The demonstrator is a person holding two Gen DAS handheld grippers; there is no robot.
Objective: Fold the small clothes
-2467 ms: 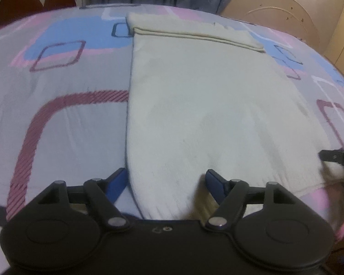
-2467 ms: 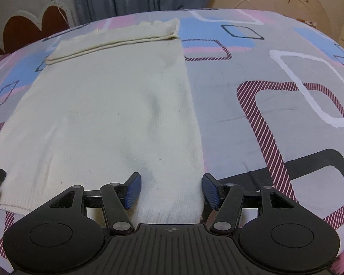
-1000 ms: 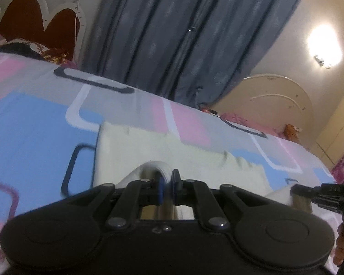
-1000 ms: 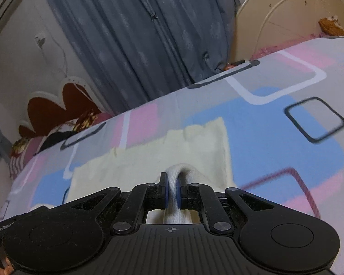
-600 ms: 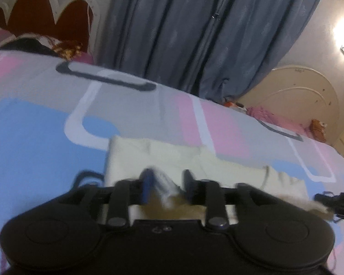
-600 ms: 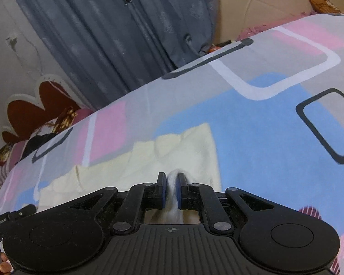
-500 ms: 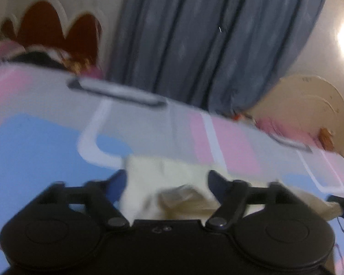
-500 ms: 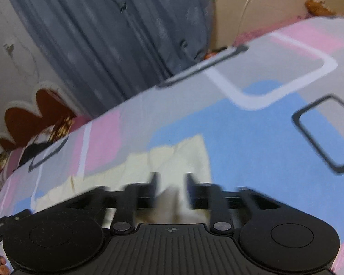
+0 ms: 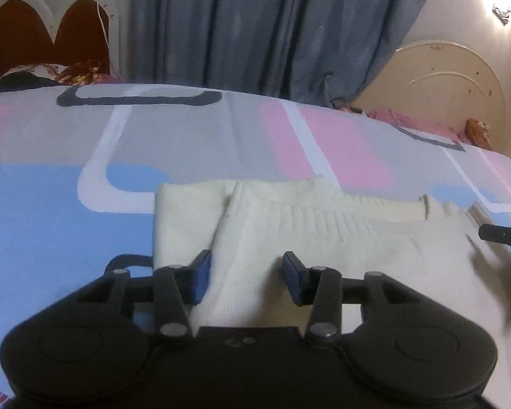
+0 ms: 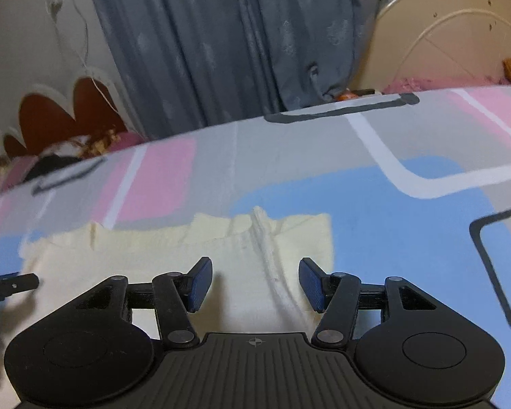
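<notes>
A cream knit garment lies folded over on itself on the patterned bed sheet, its ribbed hem near the far edge of the lower layer. My left gripper hovers low over the garment's left part. Its jaws are closing, the cloth lies under and between the blue pads, and they do not pinch it. In the right wrist view the same garment lies beneath my right gripper, which is open over a raised seam. Each gripper's dark tip shows in the other's view: right gripper, left gripper.
The bed sheet with blue, pink and grey shapes runs on all sides of the garment. Behind the bed hang grey-blue curtains. A scalloped brown headboard with pillows stands far left, and a round cream board far right.
Both grippers were shut on the garment's hem a second ago. They have let it go and opened, and both have sunk toward the bed. The hem now rests on the lower layer.
</notes>
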